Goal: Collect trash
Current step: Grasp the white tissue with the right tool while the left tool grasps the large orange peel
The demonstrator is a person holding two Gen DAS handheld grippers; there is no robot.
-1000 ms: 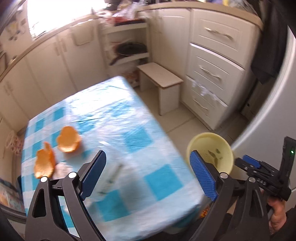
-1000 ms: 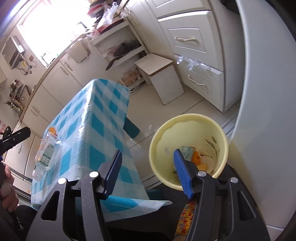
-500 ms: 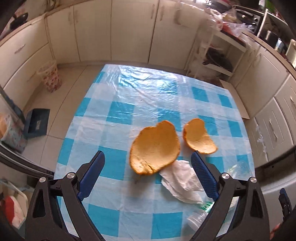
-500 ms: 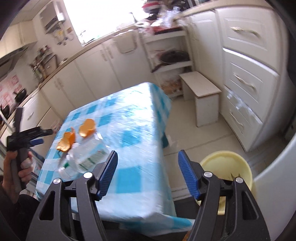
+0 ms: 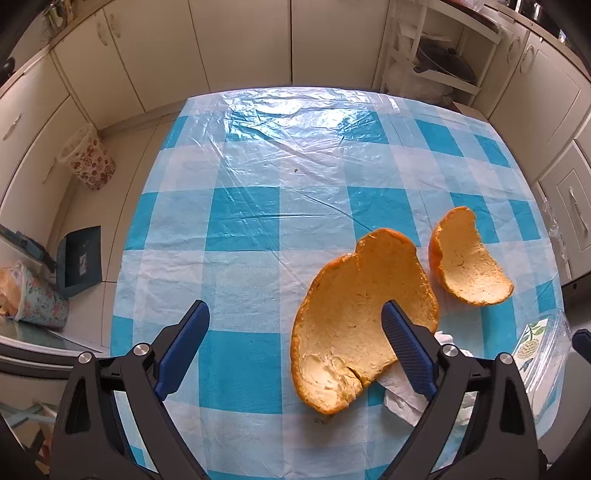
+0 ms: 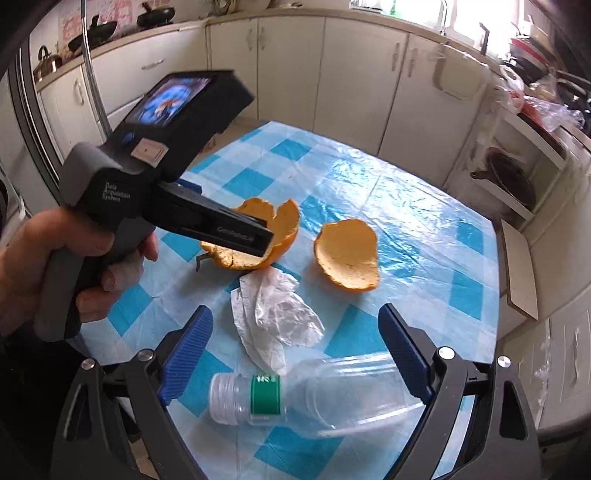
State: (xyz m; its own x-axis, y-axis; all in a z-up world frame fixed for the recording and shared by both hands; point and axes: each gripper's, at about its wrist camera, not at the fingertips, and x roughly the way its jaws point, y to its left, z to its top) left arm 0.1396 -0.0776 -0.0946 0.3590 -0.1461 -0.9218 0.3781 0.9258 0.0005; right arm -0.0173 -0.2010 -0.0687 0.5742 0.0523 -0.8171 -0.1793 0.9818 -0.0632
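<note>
My left gripper [image 5: 293, 345] is spread wide over the checked tablecloth [image 5: 258, 206], its right pad over the large orange peel [image 5: 354, 325] at lower right. My right gripper [image 6: 295, 347] is opening, holding nothing, above the clear plastic bottle [image 6: 306, 398] at frame bottom.

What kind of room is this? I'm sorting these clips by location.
Most likely a home kitchen. Cream cabinets run under a counter around the walls, a kettle and pans sit on the counter, and a table with a blue checked cloth holds orange peel.
</note>
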